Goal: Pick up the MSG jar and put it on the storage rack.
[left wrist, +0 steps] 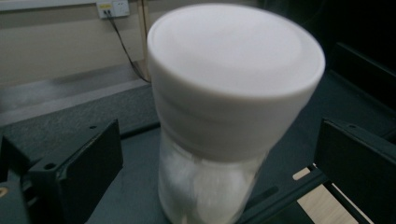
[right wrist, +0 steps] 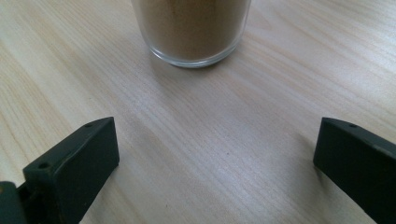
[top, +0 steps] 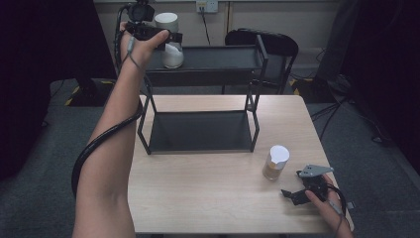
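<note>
Between the wide-spread jaws of the left gripper (left wrist: pixel 219 186) stands a white-lidded jar (left wrist: pixel 224 116) of white powder — upright, unclamped — at the left end of the black rack's top shelf (top: pixel 218 57). Nearer the table's (top: pixel 198 198) right front corner, the right gripper (top: pixel 297 194) gapes empty just short of a brown-powder jar (top: pixel 275 162).

Dim room, soft close-up blur

pale wood table (top: pixel 208 198), black chair (top: pixel 277 44) behind, grey floor (top: pixel 44 148), beige wall (top: pixel 292 15) with socket (top: pixel 206 6).
</note>
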The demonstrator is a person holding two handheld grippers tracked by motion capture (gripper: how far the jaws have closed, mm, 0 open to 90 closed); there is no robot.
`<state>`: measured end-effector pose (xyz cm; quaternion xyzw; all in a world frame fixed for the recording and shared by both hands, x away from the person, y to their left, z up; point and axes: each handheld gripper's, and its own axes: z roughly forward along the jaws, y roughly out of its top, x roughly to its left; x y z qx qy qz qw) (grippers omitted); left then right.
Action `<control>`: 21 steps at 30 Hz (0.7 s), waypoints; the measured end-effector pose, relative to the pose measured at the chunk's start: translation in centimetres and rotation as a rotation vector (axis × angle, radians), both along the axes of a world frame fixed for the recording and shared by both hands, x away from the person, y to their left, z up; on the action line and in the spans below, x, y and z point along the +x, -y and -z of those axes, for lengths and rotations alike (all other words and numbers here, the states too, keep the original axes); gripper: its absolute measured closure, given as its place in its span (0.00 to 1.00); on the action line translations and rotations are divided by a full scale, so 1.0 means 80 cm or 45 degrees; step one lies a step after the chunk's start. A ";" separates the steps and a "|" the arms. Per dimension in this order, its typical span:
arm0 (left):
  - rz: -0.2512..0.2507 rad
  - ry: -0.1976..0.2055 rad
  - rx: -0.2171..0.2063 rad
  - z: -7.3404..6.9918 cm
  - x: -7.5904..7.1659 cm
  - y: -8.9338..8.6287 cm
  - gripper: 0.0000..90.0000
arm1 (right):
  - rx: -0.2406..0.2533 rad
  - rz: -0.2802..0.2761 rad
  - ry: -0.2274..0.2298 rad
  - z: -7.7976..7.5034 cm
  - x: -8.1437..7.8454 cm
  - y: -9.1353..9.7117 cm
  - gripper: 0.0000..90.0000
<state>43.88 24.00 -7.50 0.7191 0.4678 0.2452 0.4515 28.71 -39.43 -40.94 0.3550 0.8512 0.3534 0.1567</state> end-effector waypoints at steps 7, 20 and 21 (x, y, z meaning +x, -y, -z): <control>0.011 0.005 0.003 0.014 -0.024 -0.003 0.02 | -0.001 0.006 0.001 0.000 -0.001 -0.001 0.00; 0.061 0.029 -0.018 0.043 -0.065 -0.011 0.03 | 0.000 0.015 0.000 0.000 -0.003 -0.001 0.00; 0.064 0.026 -0.012 0.046 -0.067 -0.011 0.03 | 0.000 0.015 0.000 0.000 -0.003 -0.001 0.00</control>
